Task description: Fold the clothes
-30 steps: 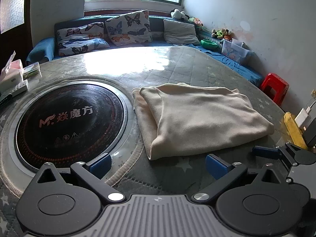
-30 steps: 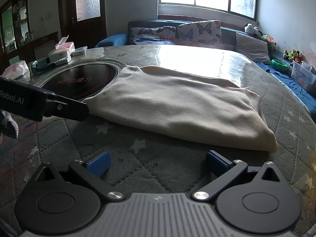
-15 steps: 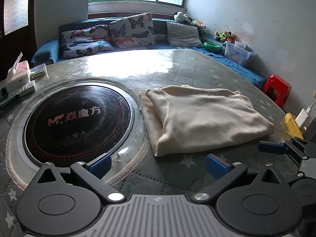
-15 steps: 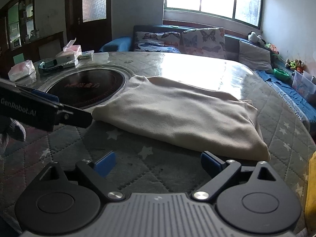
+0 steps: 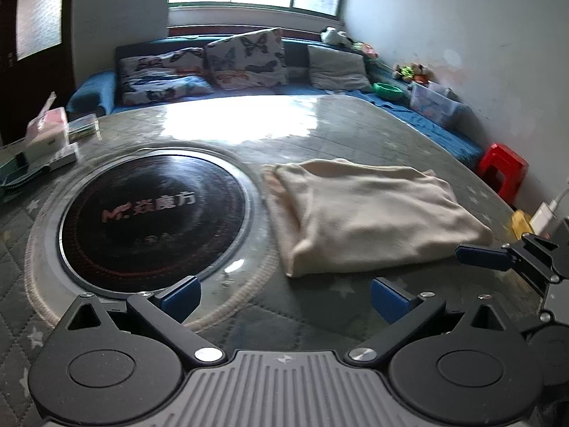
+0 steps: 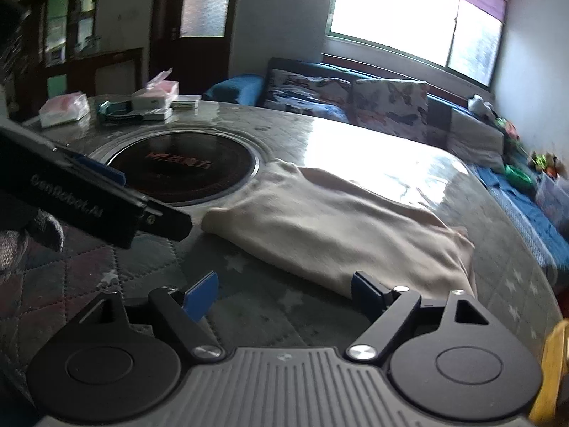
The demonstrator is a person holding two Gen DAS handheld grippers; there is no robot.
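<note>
The round desk [image 5: 355, 135], covered with a quilted star-patterned cloth under a glossy sheet, fills both views, with a sofa [image 5: 96, 89] and its butterfly cushions [image 5: 245, 58] behind it at 12 o'clock. Set into the desk is a black circular cooktop [image 5: 153, 213] with red lettering, sitting at about 10 o'clock in the left wrist view. Just beside its rim, at 2 o'clock from the left gripper [image 5: 284, 297], lies the cream garment [image 5: 366, 213], folded into a thick rectangle and flat on the desk; in the right wrist view the garment [image 6: 338, 227] spreads across the middle. The left gripper's blue-padded fingers stand spread wide, holding nothing, clear of the cloth. The right gripper [image 6: 284, 293] is likewise spread and empty, its right pad close to the garment's near corner. A red stool [image 5: 503, 170] stands at 3 o'clock by the wall. Tissue boxes [image 6: 64, 108] and small items sit at the desk's far edge at 10 o'clock.
</note>
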